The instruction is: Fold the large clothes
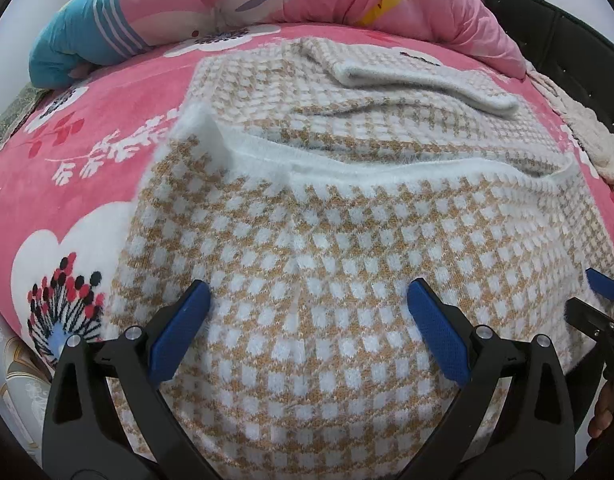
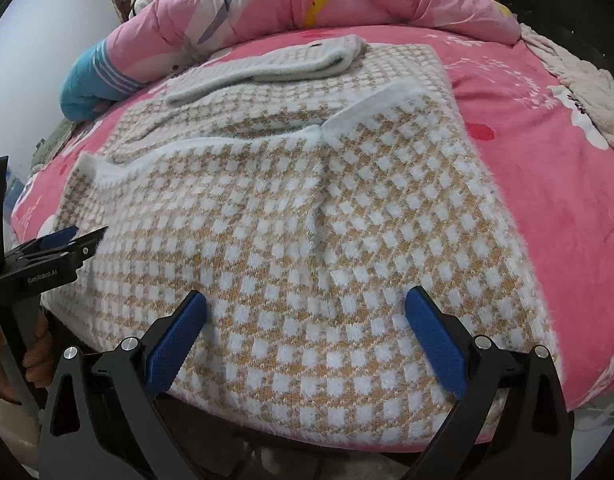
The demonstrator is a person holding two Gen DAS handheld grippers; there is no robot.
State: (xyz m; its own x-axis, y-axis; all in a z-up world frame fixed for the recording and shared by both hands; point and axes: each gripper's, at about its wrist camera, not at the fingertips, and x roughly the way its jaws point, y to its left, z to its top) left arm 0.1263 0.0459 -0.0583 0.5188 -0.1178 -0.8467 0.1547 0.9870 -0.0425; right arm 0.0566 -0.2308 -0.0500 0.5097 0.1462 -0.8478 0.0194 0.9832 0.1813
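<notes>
while spread flat on the pink bed (image 2: 547,184), lay the checked sweater (image 2: 307,216) at 12 o'clock of both tools; left tool (image 1: 309,296) and right tool (image 2: 307,300) gaped wide, empty-jawed.

Fuzzy knit on plush fleece

Tan-and-white checked knit sweater (image 1: 347,280): soft, fuzzy. Pink floral bed blanket (image 1: 87,152): velvety, matt. Left gripper (image 1: 309,294): textured blue pads.

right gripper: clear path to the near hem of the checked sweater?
Probably yes. The right gripper is open right over the near edge of the checked sweater, with nothing between the fingers and the knit. The left gripper sits off to the side.
</notes>
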